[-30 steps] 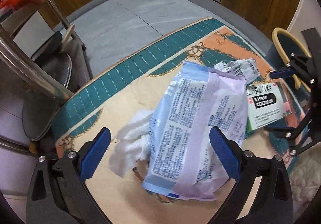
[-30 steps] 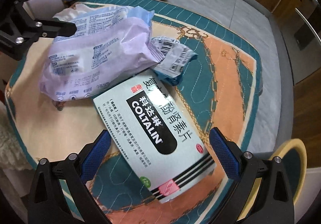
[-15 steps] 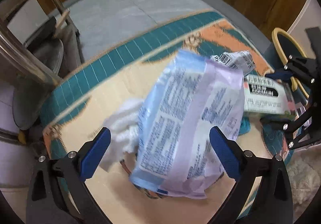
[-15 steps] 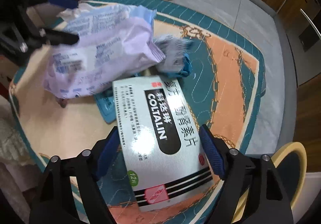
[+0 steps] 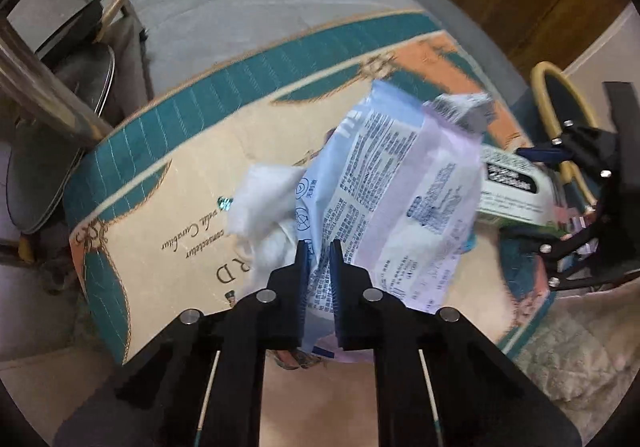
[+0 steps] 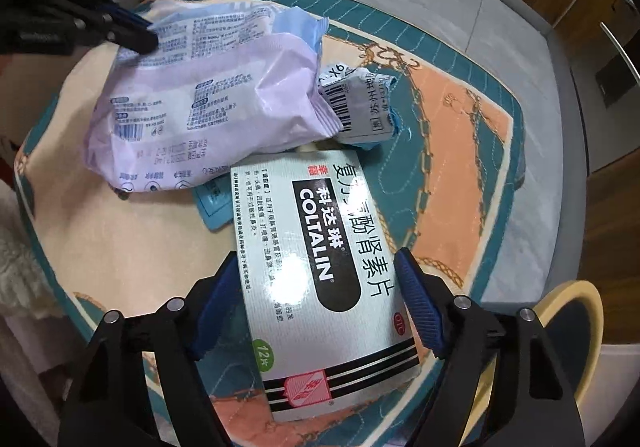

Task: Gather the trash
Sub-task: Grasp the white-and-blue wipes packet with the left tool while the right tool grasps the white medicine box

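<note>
My left gripper (image 5: 319, 255) is shut on the near edge of a large lilac and blue plastic wrapper (image 5: 400, 191), which lies on the patterned cushion (image 5: 168, 183). A white tissue wad (image 5: 266, 203) sits just left of it. My right gripper (image 6: 320, 287) is closed on both sides of a white COLTALIN medicine box (image 6: 320, 271). The wrapper (image 6: 208, 99) shows in the right wrist view with the left gripper (image 6: 132, 35) pinching its far corner. A crumpled barcode label (image 6: 360, 103) lies beyond the box.
A small teal packet (image 6: 212, 203) peeks from under the wrapper. A yellow-rimmed bin (image 6: 576, 311) stands at the right of the cushion, also in the left wrist view (image 5: 552, 103). A steel rack with pans (image 5: 52, 95) stands to the left. Grey floor lies beyond.
My left gripper went from wide open to shut on the wrapper's edge. My right gripper narrowed onto the medicine box, which has shifted and tilted slightly.
</note>
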Motion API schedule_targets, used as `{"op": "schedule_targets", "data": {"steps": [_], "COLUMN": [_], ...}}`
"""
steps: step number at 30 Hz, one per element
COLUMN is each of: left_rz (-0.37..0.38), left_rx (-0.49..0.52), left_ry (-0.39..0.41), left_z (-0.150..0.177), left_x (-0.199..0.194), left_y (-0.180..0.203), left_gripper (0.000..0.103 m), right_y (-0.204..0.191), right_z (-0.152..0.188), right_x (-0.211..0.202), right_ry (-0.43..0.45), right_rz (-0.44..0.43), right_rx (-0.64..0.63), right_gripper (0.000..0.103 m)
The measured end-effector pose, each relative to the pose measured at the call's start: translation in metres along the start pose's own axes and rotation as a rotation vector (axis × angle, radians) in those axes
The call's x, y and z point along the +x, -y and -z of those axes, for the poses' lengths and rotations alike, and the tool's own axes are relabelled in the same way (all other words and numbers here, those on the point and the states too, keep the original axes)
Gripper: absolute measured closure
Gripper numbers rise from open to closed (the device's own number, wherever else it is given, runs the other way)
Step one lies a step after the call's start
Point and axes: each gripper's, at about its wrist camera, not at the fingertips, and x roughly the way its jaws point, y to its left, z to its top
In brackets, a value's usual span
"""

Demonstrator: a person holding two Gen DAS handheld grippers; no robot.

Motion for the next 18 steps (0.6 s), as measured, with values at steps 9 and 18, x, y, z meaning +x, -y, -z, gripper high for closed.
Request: {"op": "schedule_targets", "data": {"steps": [9, 18], "left_rz": [0.005, -0.058], "left_rx": [0.107, 0.153], "left_ry": [0.201, 0.331], "left_z": [0.002, 0.017], "left_x": [-0.066, -0.108], "left_y": [0.048, 0.075], "left_gripper": [0.099, 0.100], "right_y": [0.003, -0.002], "right_z": [0.014, 0.033], "right_x": [-0.035, -0.055], "right_ry": [0.026, 0.025], "right_rz": [0.031, 0.078], "right_rx": [0.070, 0.113], "right_gripper": [0.030, 0.080]}}
